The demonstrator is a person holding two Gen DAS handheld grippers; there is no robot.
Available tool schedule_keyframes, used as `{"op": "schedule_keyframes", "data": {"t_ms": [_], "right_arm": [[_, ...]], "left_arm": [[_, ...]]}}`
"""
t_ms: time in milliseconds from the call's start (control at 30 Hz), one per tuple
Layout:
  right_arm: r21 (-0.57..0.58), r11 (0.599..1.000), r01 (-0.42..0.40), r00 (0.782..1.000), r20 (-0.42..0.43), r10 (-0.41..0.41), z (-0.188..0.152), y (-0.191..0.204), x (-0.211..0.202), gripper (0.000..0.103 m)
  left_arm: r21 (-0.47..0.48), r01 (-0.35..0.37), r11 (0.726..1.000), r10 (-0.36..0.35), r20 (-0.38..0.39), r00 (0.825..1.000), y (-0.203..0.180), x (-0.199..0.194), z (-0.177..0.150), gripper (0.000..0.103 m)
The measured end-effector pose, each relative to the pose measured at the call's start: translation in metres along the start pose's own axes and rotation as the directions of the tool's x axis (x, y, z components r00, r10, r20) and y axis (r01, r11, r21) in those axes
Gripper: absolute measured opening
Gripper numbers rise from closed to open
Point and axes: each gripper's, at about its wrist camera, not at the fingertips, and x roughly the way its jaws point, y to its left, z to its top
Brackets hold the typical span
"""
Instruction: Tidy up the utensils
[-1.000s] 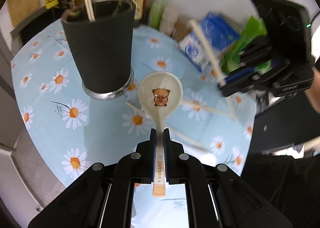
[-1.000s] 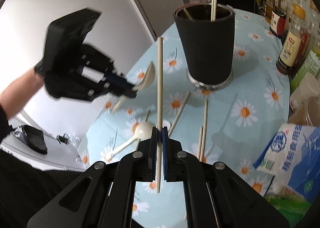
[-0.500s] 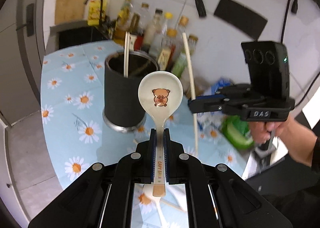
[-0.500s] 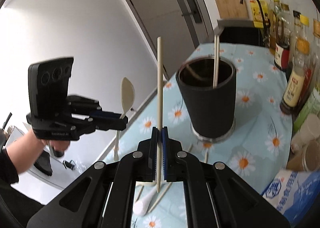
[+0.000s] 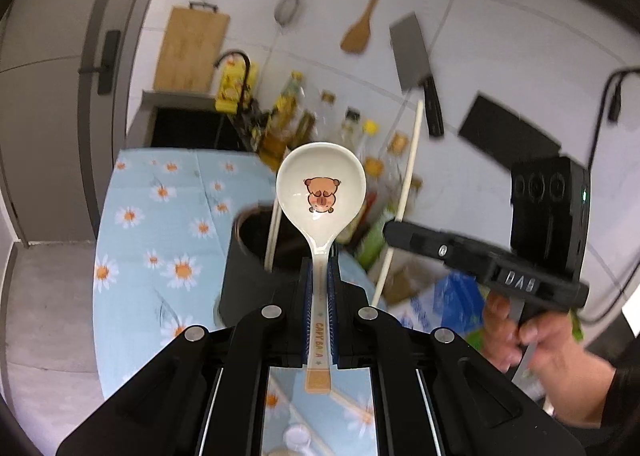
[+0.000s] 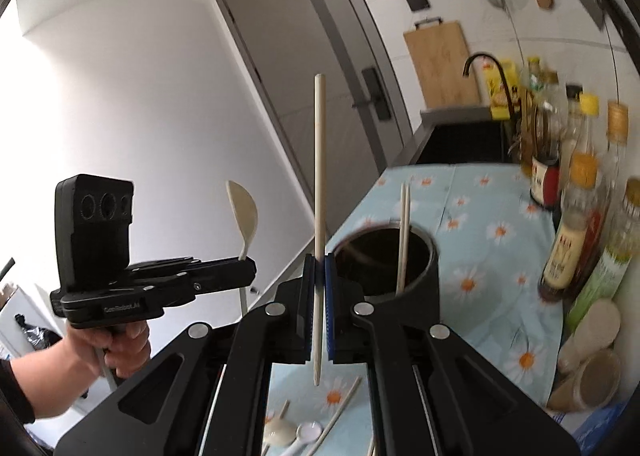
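While the left gripper (image 5: pixel 320 276) is clamping the handle of a white spoon (image 5: pixel 321 192), the left wrist view is showing far more wall than a second ago and the black cup (image 5: pixel 248 268) has dropped lower in the picture, now partly behind the spoon. Two chopsticks (image 5: pixel 274 232) are standing in that cup, which is sitting on a blue daisy tablecloth (image 5: pixel 160 216). Bottles (image 5: pixel 296 124) are lining the tiled wall, where a cleaver (image 5: pixel 412 52) and a wooden spatula (image 5: pixel 362 28) are hanging. The right gripper (image 5: pixel 394 230) is reaching in, pinching a chopstick (image 5: pixel 410 160).

From the right wrist view, the right gripper (image 6: pixel 319 288) is squeezing that single chopstick (image 6: pixel 319 184) upright, now above the cup (image 6: pixel 400 268) rather than over the cloth. A hand (image 6: pixel 116 344) is holding the left gripper (image 6: pixel 246 268) with the spoon (image 6: pixel 243 216) raised. Loose chopsticks (image 6: pixel 340 408) and spoons (image 6: pixel 280 432) are lying on the cloth below.
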Motion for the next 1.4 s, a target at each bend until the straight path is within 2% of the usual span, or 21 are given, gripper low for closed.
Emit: {"op": "schedule_keyframes", "data": {"t_ms": [167, 467, 800, 1000, 1400], "right_arm": [[-0.019, 0.999, 0.049, 0.996, 0.080, -0.047, 0.023, 0.001, -0.003, 0.006], [-0.018, 0.997, 0.082, 0.984, 0.160, -0.078, 0.050, -0.008, 0.008, 0.006], [-0.031, 0.992, 0.120, 0.977, 0.181, -0.112, 0.064, -0.018, 0.032, 0.006], [0.009, 0.988, 0.151, 0.978, 0.146, -0.151, 0.057, -0.037, 0.045, 0.006], [0.032, 0.986, 0.162, 0.982, 0.089, -0.164, 0.036, -0.055, 0.063, 0.006]], "left_arm": [[-0.023, -0.027, 0.999, 0.029, 0.090, 0.996, -0.002, 0.001, 0.026, 0.006], [-0.027, -0.065, 0.998, 0.068, 0.169, 0.983, 0.003, 0.012, 0.057, 0.006], [-0.015, -0.091, 0.996, 0.092, 0.247, 0.965, 0.004, 0.026, 0.069, 0.006], [-0.013, -0.096, 0.995, 0.097, 0.225, 0.970, 0.006, 0.045, 0.063, 0.006], [-0.008, -0.125, 0.992, 0.125, 0.154, 0.980, 0.011, 0.074, 0.040, 0.006]]}}
